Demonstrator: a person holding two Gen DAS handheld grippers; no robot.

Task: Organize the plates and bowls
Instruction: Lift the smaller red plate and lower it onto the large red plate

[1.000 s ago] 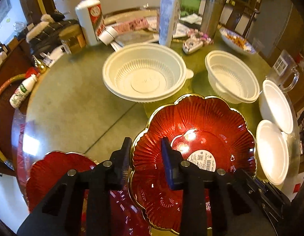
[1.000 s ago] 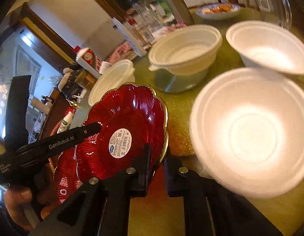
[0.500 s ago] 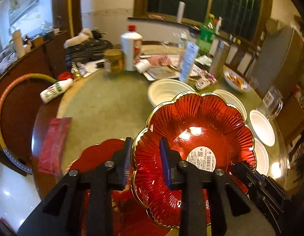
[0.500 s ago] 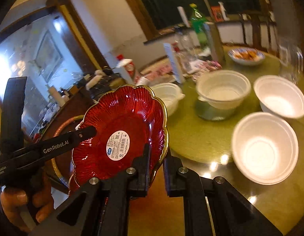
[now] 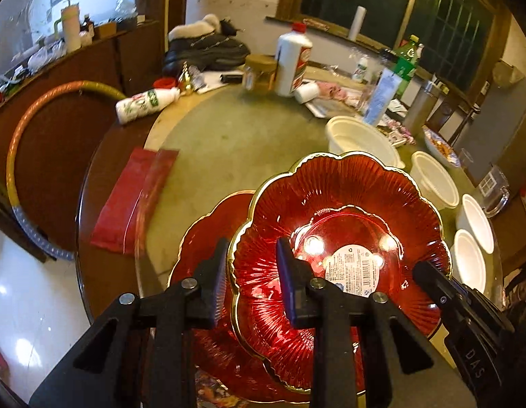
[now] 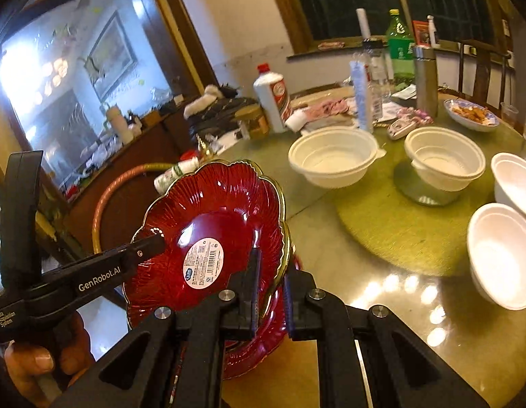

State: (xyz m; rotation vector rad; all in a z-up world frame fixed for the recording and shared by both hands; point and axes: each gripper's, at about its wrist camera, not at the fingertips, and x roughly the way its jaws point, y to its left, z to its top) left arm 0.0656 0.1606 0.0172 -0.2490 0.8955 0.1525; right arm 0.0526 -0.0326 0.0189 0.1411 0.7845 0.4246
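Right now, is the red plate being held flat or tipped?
Tipped. In the right wrist view the red plate stands steeply on edge, face and sticker turned sideways, above another red plate.

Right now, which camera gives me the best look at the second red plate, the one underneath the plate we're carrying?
The left wrist view. There the lower red plate shows a broad arc of its gold rim to the left of the held red plate. In the right wrist view only a sliver of the lower red plate peeks out behind the jaws.

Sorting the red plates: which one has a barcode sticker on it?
The upper red plate, held at its rim by both grippers: a white barcode sticker sits at its centre. The lower red plate, partly hidden beneath it, shows no sticker.
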